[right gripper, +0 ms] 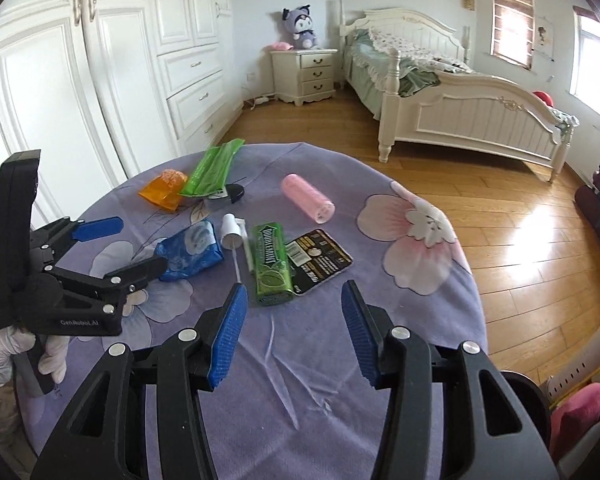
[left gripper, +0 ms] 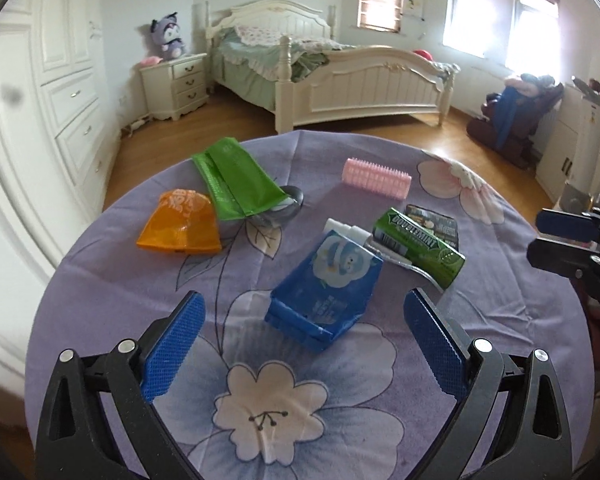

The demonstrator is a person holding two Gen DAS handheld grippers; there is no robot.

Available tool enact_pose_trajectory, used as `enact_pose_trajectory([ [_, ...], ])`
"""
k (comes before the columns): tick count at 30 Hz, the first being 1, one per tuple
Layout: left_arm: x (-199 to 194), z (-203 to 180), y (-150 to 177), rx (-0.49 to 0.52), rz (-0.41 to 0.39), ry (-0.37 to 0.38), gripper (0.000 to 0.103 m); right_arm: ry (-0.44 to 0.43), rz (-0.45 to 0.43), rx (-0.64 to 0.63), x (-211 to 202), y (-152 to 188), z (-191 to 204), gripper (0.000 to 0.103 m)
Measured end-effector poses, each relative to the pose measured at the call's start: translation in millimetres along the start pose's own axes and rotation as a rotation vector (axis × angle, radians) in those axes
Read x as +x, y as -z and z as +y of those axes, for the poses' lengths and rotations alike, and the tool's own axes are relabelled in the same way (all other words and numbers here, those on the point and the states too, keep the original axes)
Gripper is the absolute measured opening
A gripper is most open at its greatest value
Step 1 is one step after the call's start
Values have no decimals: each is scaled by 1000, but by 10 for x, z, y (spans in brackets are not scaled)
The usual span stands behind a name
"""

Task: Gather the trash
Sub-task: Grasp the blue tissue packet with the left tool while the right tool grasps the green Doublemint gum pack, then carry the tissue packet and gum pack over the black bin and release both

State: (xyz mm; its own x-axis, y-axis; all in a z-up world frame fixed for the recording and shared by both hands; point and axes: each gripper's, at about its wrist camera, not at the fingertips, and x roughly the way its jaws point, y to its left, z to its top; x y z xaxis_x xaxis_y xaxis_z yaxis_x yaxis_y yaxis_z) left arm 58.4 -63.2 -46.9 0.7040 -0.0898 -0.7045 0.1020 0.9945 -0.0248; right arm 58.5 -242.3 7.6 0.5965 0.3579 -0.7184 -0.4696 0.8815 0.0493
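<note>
Trash lies on a round table with a purple flowered cloth (left gripper: 284, 420). A blue snack packet (left gripper: 324, 280) lies just ahead of my left gripper (left gripper: 304, 295), which is wide open and holds nothing. Beyond it are a green gum pack (left gripper: 420, 244), a white spray nozzle (left gripper: 352, 232), a black card (left gripper: 432, 220), an orange wrapper (left gripper: 180, 226), a green sachet (left gripper: 236, 180) and a pink hair roller (left gripper: 376, 178). My right gripper (right gripper: 294, 288) is open and empty, hovering just short of the gum pack (right gripper: 270, 264) and the black card (right gripper: 320, 260). The blue packet (right gripper: 192, 254) lies by the left gripper (right gripper: 138, 244).
A dark round lid (right gripper: 232, 192) is partly hidden under the green sachet (right gripper: 212, 172). A gloved hand (right gripper: 4, 352) holds the left gripper's handle. The table's edge drops to a wooden floor (right gripper: 500, 220). A white bed (left gripper: 360, 80), a nightstand (left gripper: 176, 84) and wardrobes (right gripper: 100, 80) stand beyond.
</note>
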Motion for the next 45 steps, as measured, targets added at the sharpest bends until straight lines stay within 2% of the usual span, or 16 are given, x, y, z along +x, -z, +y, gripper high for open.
enact_pose_trajectory([
  [4, 141, 10, -20, 38, 32, 6, 98, -12, 58, -36, 270, -82, 79, 42],
  [10, 285, 17, -82, 75, 50, 11, 98, -28, 98, -48, 552, -156, 114, 42],
  [14, 386, 39, -116, 68, 87, 70, 97, -18, 128, -47, 669, -167, 78, 42],
  [17, 440, 65, -129, 53, 110, 102, 86, -3, 148, -59, 744, -151, 89, 39],
  [19, 483, 83, -130, 44, 130, 115, 74, 14, 163, -68, 791, -138, 97, 37],
  [20, 477, 85, -133, 43, 124, 113, 72, 20, 162, -65, 807, -127, 98, 37],
  [22, 496, 87, -140, 39, 121, 105, 56, 28, 152, -56, 812, -105, 104, 36],
  [27, 492, 148, -148, 9, 112, 116, 45, 39, 134, -28, 764, -71, 135, 31],
  [33, 323, 195, -105, -14, 48, 149, 41, -14, 76, 96, 523, 58, 31, 30],
  [37, 161, 170, -69, -46, 23, 206, 41, -27, 15, 173, 286, 200, -6, 30],
  [45, -153, -253, -84, 6, -35, 313, 41, 27, -108, 313, -152, 509, -122, 30],
])
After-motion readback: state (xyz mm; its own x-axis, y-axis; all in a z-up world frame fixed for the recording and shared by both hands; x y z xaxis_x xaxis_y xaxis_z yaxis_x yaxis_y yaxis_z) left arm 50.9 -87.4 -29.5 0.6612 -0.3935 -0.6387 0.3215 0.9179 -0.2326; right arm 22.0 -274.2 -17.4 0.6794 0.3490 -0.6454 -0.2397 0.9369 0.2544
